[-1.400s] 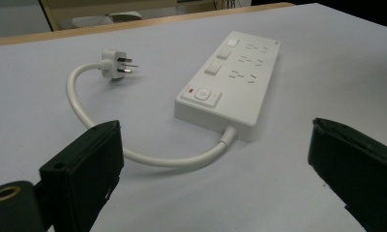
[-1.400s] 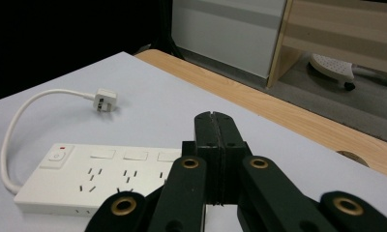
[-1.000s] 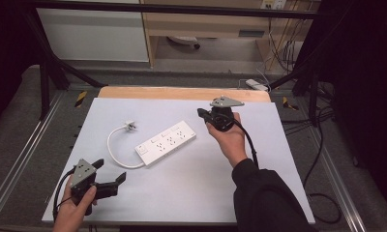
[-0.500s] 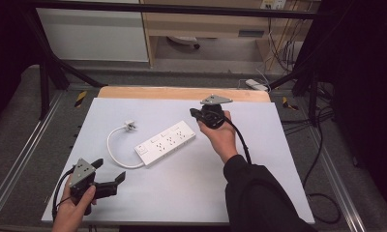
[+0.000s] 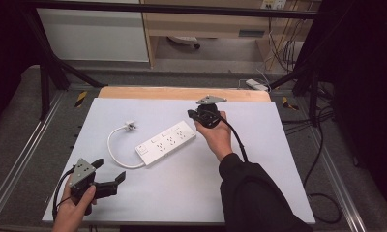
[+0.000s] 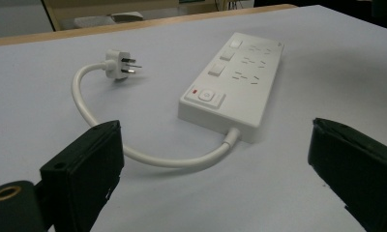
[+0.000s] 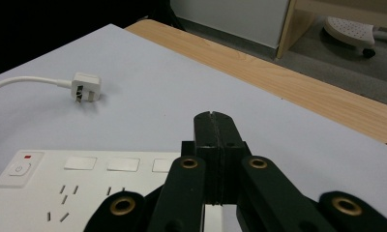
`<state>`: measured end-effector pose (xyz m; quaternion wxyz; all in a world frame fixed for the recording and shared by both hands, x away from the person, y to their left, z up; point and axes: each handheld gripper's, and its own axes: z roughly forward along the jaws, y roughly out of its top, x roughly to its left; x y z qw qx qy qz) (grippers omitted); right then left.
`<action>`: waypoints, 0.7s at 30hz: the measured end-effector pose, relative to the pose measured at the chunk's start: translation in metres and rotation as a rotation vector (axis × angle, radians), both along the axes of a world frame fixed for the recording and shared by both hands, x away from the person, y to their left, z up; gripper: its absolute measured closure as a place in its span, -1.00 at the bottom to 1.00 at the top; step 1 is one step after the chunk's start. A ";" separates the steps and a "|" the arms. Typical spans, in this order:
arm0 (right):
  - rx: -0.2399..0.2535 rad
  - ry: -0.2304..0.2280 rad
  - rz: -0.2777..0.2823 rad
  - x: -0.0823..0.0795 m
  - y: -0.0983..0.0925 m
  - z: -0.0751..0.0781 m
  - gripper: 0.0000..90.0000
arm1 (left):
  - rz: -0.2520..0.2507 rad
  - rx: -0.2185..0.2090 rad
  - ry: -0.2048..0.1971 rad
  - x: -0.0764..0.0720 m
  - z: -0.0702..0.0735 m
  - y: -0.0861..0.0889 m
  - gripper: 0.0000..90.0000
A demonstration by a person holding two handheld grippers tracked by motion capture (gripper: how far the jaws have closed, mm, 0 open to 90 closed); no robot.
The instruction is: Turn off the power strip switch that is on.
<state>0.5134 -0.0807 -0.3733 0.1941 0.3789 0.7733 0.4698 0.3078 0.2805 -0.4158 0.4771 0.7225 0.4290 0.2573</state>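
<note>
Two hand-held grippers in play. Right hand-held gripper (image 5: pixel 197 115) sits at the far-right end of the power strip (image 5: pixel 165 143), jaws pressed together, nothing between them. Left hand-held gripper (image 5: pixel 109 175) rests low at the near-left corner of the worktop (image 5: pixel 259 159), jaws wide apart, well clear of the strip.

Risks, as judged:
- Strip lies loose on the worktop w/ no restraint; a push from the closed right jaws on a switch or socket end could skid or pivot it rather than actuate anything.
- Cable (image 5: pixel 115 150) loops toward the left side, plug (image 5: pixel 130 126) lying free at far left; any slide of the strip drags both.
- Contact btwn right jaw tips and strip: cannot confirm, approx. above the end sockets in the right gripper view.

Pose: right forearm reaches diagonally in from near right, wrist bent, gripper pointing left and down. Left hand low, gripper aimed toward the strip's switch end.
</note>
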 end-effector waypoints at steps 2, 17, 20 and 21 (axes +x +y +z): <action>-0.005 0.005 -0.002 0.001 0.001 -0.001 1.00 | -0.001 0.000 0.000 0.000 0.000 0.000 -0.87; -0.022 0.034 -0.003 0.007 0.009 -0.016 1.00 | 0.000 -0.002 -0.001 0.000 0.000 0.001 -0.87; -0.025 0.038 -0.001 0.008 0.012 -0.019 1.00 | 0.000 -0.001 -0.002 0.000 0.000 0.002 -0.87; -0.027 0.041 0.000 0.009 0.014 -0.021 1.00 | 0.000 -0.001 -0.002 0.000 0.000 0.002 -0.87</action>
